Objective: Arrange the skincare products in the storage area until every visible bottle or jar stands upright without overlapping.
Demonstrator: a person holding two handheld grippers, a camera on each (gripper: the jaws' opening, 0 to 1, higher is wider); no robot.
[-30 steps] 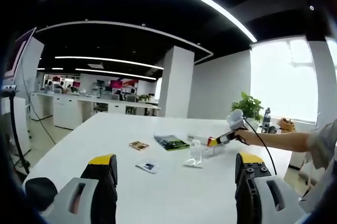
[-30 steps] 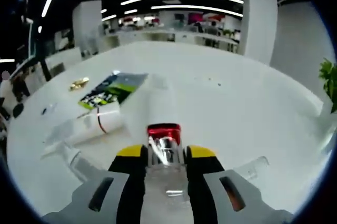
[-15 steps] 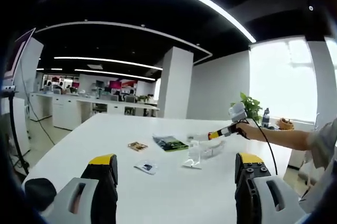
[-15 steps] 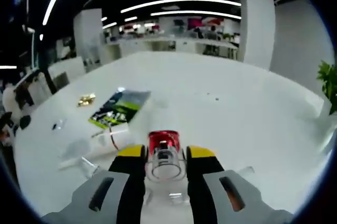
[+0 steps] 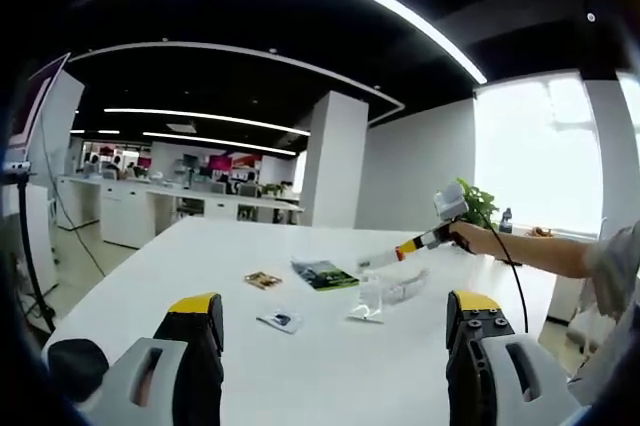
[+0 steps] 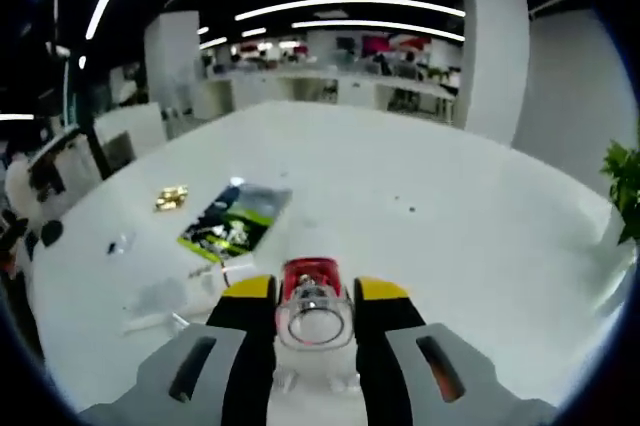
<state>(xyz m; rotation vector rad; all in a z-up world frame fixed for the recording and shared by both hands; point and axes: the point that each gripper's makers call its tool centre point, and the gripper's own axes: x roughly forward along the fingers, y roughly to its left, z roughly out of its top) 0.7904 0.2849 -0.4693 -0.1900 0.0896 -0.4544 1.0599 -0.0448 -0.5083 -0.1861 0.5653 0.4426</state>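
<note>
My right gripper (image 6: 315, 288) is shut on a white bottle (image 6: 312, 318) with a red collar and a clear cap, which lies lengthwise between the jaws and points away over the white table (image 6: 430, 196). In the left gripper view a person's hand holds that gripper (image 5: 403, 252) in the air, tilted down to the left, with the bottle (image 5: 375, 260) above a clear acrylic organizer (image 5: 385, 291). My left gripper (image 5: 335, 306) hangs low over the near table (image 5: 330, 376), open, jaws wide apart and nothing between them.
A green packet (image 5: 323, 273) (image 6: 235, 221), a small gold-brown packet (image 5: 263, 278) (image 6: 172, 198) and a small sachet (image 5: 280, 319) (image 6: 120, 243) lie on the table. A clear tray (image 6: 160, 298) sits left of the right jaws. A potted plant (image 6: 625, 186) stands at the far edge.
My right gripper has risen from the table with the bottle in it, and the table has dropped away below. The left gripper has stayed where it was.
</note>
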